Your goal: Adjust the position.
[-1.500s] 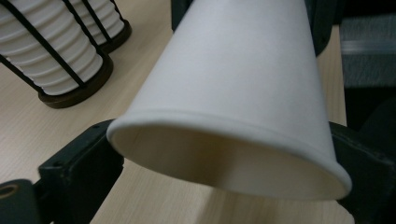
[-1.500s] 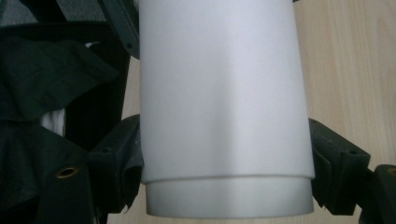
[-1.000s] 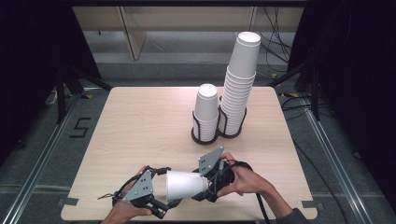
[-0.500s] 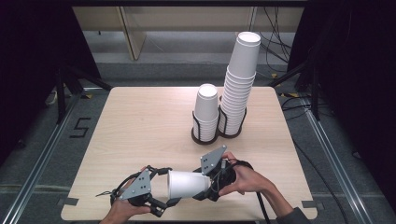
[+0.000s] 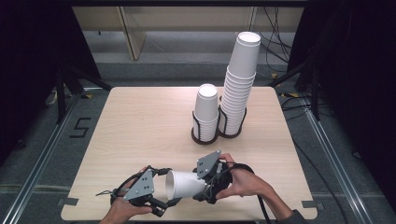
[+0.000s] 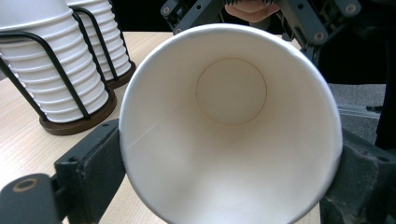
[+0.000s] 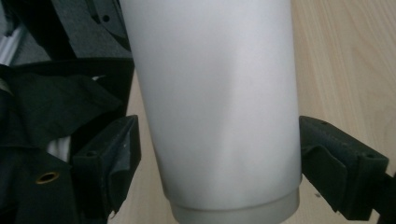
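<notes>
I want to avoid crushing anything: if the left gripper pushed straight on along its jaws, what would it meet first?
The paper cup already sits between its jaws, which have just been closing on the rim. Pushing on would drive the left gripper along the cup toward the right gripper holding its base, probably.

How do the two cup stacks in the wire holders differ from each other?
The tall stack rises well above the short stack and holds many more cups, going by the nested rims showing down its side. The tall stack stands on the right, nearer the table's far edge; the short stack stands on the left, nearer the person. Both are white paper cups stacked mouth down, each in a black wire holder on a round dark base, and the bases touch.
</notes>
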The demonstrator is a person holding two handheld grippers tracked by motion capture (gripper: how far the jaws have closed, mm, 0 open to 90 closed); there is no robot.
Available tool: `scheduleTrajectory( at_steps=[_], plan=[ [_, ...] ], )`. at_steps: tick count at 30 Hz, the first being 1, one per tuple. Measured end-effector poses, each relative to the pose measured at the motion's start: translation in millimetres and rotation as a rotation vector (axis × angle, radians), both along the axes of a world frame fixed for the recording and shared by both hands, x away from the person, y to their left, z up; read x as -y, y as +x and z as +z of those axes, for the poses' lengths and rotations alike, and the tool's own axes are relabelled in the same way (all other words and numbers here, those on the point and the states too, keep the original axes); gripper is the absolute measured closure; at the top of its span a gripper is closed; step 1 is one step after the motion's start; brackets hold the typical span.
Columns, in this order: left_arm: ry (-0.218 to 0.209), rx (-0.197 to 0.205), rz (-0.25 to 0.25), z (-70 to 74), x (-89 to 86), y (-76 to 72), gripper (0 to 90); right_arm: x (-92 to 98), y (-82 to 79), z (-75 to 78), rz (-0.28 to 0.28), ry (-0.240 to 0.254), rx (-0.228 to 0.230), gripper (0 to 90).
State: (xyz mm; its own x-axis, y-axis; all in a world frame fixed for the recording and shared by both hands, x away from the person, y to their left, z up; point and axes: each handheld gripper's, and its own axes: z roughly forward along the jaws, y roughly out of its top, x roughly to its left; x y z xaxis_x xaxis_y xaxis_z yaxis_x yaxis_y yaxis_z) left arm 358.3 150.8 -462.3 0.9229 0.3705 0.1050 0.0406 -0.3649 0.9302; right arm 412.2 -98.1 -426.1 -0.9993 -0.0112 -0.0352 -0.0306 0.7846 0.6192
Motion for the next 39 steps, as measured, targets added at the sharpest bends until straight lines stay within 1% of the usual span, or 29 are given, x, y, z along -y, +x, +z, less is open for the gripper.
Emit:
scheduleTrajectory(
  at_steps=[1,2,3,4,5,9,10,12,13,14,15,16,17,18,19,20,21,22,23,24,26,27,28,29,32,34,36,38,39],
  plan=[
    [0.005,-0.006,0.001,-0.2,0.8,-0.2,9.3,-2.0,0.2,-1.4,-0.002,-0.006,0.017,17.7],
    [0.004,-0.002,0.001,-0.5,1.4,0.0,9.3,-4.9,-1.6,-3.1,0.006,-0.024,0.028,17.2],
    [0.008,-0.004,0.0,-0.4,1.6,0.0,9.3,-4.9,-1.6,-3.1,0.006,-0.024,0.028,17.2],
    [0.022,-0.006,0.003,0.2,1.4,-0.2,9.3,-5.6,-3.9,-4.2,-0.012,-0.038,0.022,17.2],
    [0.029,-0.005,0.001,0.4,1.6,-0.3,9.3,-7.9,-3.1,-5.7,0.016,-0.041,0.05,17.3],
    [0.037,-0.002,-0.002,0.1,4.5,-1.9,9.2,-13.1,-4.6,-9.3,0.026,-0.051,0.053,19.2],
    [0.037,-0.001,-0.004,0.2,4.8,-1.9,9.1,-13.0,-7.3,-9.4,-0.002,-0.066,0.048,20.0],
    [0.03,-0.002,-0.009,0.3,4.9,-2.2,8.8,-13.9,-8.9,-10.9,-0.003,-0.07,0.034,21.2],
    [0.022,-0.006,-0.006,0.2,4.5,-2.2,8.3,-13.7,-8.0,-10.9,0.009,-0.069,0.054,21.5],
    [-0.019,-0.022,-0.002,-0.6,3.8,-1.3,7.5,-13.4,-7.3,-11.1,0.022,-0.056,0.044,21.7],
    [-0.055,-0.04,0.003,-0.8,2.4,-0.7,6.3,-12.7,-3.9,-10.7,0.057,-0.032,0.062,21.8],
    [-0.109,-0.05,0.007,-1.9,1.9,0.4,5.6,-11.2,-3.0,-9.7,0.063,-0.01,0.047,21.8],
    [-0.132,-0.061,0.029,-1.8,0.2,0.1,4.8,-7.8,-3.8,-8.0,0.026,-0.001,0.022,21.8],
    [-0.182,-0.083,0.051,-3.2,0.3,1.3,3.4,-4.7,0.8,-6.5,0.039,0.069,0.013,21.9],
    [-0.182,-0.083,0.051,-3.2,0.3,1.3,2.3,-4.7,0.8,-6.5,0.039,0.069,0.013,21.9],
    [-0.203,-0.096,0.068,-4.1,1.5,1.5,2.3,-3.1,2.8,-6.1,0.036,0.103,0.0,21.9],
    [-0.198,-0.114,0.075,-4.2,1.4,1.6,2.2,-1.8,3.8,-5.8,0.036,0.138,-0.03,21.9],
    [-0.221,-0.111,0.08,-5.2,2.5,1.3,3.0,-0.4,5.2,-5.8,0.037,0.163,-0.046,21.9],
    [-0.26,-0.097,0.074,-5.7,3.4,1.1,3.5,1.7,7.0,-5.8,0.035,0.196,-0.073,21.9],
    [-0.26,-0.097,0.074,-5.7,3.4,1.1,3.7,1.7,7.0,-5.8,0.035,0.196,-0.073,21.9],
    [-0.276,-0.108,0.085,-4.2,3.1,-0.1,3.7,2.0,7.2,-6.2,0.032,0.209,-0.078,21.8],
    [-0.281,-0.107,0.087,-3.9,2.7,-0.1,4.0,1.4,7.0,-6.5,0.032,0.21,-0.081,21.8],
    [-0.301,-0.105,0.077,-4.2,2.9,0.7,4.2,0.9,6.9,-7.0,0.032,0.212,-0.085,21.8],
    [-0.293,-0.115,0.077,-2.9,1.4,0.3,4.7,0.3,7.0,-7.7,0.033,0.214,-0.092,21.8],
    [-0.276,-0.117,0.067,-1.7,0.3,1.6,6.8,-1.1,6.2,-9.3,0.027,0.203,-0.091,21.5],
    [-0.253,-0.108,0.071,-0.8,1.0,1.2,8.0,-1.9,6.6,-10.2,0.014,0.189,-0.086,20.4],
    [-0.248,-0.098,0.077,-0.5,1.1,1.4,8.5,-1.7,6.5,-10.8,-0.002,0.179,-0.084,19.1],
    [-0.234,-0.092,0.085,0.7,0.5,1.6,8.8,-1.5,6.9,-11.2,-0.023,0.167,-0.07,18.0],
    [-0.234,-0.092,0.091,1.2,0.2,1.4,8.8,-1.2,7.2,-11.6,-0.027,0.15,-0.062,18.4]
  ],
)
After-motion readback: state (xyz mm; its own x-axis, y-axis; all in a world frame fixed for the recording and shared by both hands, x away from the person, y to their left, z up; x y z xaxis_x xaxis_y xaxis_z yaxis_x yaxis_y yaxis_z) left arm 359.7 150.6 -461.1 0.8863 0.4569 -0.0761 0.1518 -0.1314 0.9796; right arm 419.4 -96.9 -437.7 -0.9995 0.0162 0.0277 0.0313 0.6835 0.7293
